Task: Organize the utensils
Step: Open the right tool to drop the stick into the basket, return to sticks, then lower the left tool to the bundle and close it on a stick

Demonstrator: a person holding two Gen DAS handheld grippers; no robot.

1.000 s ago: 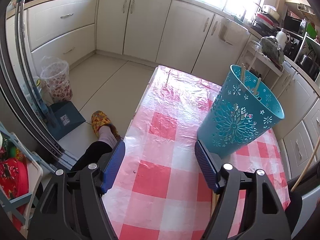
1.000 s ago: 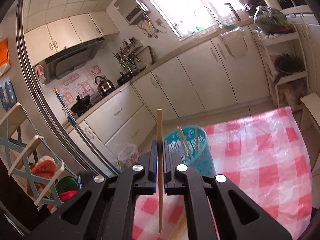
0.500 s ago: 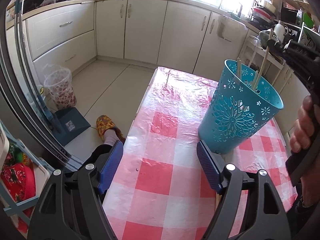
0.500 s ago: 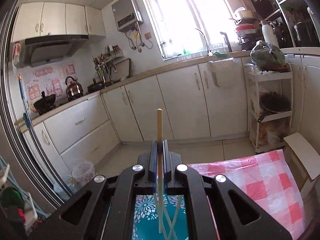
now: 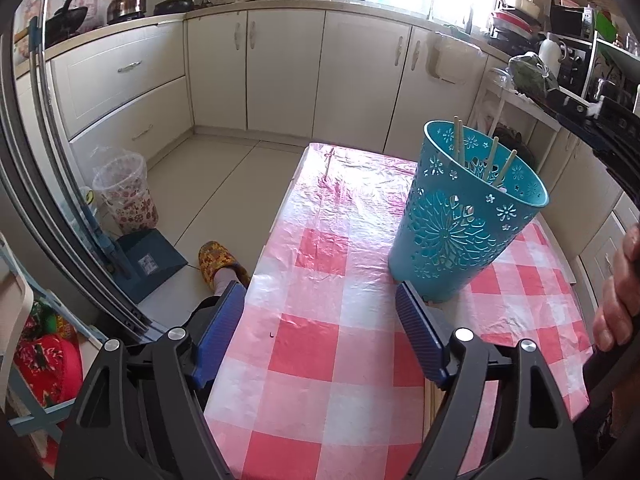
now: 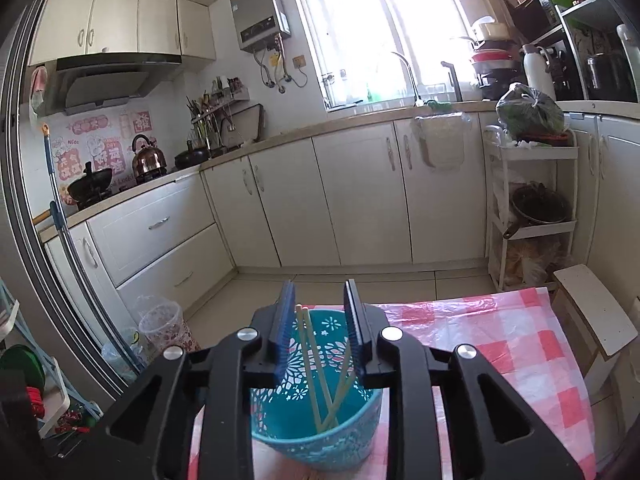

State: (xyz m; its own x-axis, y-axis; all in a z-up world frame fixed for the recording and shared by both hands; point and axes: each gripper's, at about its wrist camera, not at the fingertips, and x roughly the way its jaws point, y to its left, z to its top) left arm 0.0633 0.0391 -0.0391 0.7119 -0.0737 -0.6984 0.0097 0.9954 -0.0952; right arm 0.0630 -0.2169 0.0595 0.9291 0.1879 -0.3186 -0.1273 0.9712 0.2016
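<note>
A teal perforated holder (image 5: pixel 460 216) stands on the red-and-white checked tablecloth (image 5: pixel 320 352) and has several wooden chopsticks (image 5: pixel 490 160) leaning in it. My left gripper (image 5: pixel 320 332) is open and empty, low over the cloth just left of and before the holder. More chopsticks (image 5: pixel 434 404) lie on the cloth under its right finger. My right gripper (image 6: pixel 318 328) is open and empty, directly above the holder (image 6: pixel 316 424), with the chopsticks (image 6: pixel 316 368) showing between its fingers. Its body shows in the left wrist view (image 5: pixel 600 136) at the right.
The table's left edge (image 5: pixel 276 232) drops to the tiled floor, where a foot in a patterned slipper (image 5: pixel 216 260), a dustpan (image 5: pixel 148 264) and a bin (image 5: pixel 124 188) stand. White cabinets (image 6: pixel 360 196) run behind. A white rack (image 6: pixel 532 208) stands beyond the table's far right.
My right gripper carried one chopstick over the holder and opened. The chopstick dropped in with the others. My left gripper stayed open and nearly still.
</note>
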